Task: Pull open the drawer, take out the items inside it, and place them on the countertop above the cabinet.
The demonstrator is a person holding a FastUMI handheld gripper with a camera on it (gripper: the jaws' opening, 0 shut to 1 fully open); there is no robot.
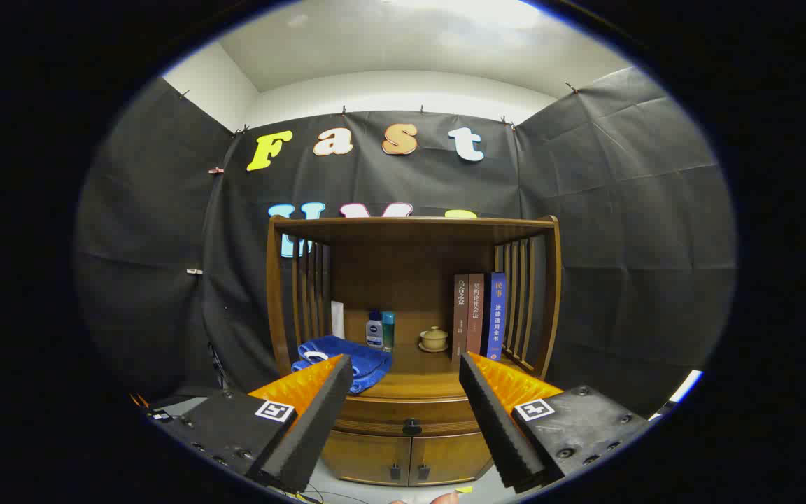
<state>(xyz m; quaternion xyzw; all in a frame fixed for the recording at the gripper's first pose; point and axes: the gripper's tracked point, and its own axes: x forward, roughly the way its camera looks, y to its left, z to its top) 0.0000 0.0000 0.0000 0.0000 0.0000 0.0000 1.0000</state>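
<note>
Writing shows on the spines of three books standing upright at the right of the cabinet's open shelf; it is Chinese print, too small to read surely. A small bottle with a label stands near the back beside a teal container, the label too small to make out.

The gripper has its fingers wide apart, holding and touching nothing. Between them, beyond the tips, the drawer sits shut under the shelf, a dark knob at its middle. Two small doors are below it.

A folded blue towel lies on the left of the shelf, and a small lidded cup sits on a saucer near the books. The cabinet is brown wood with slatted sides, standing on a pale floor before black cloth walls under a white ceiling.
</note>
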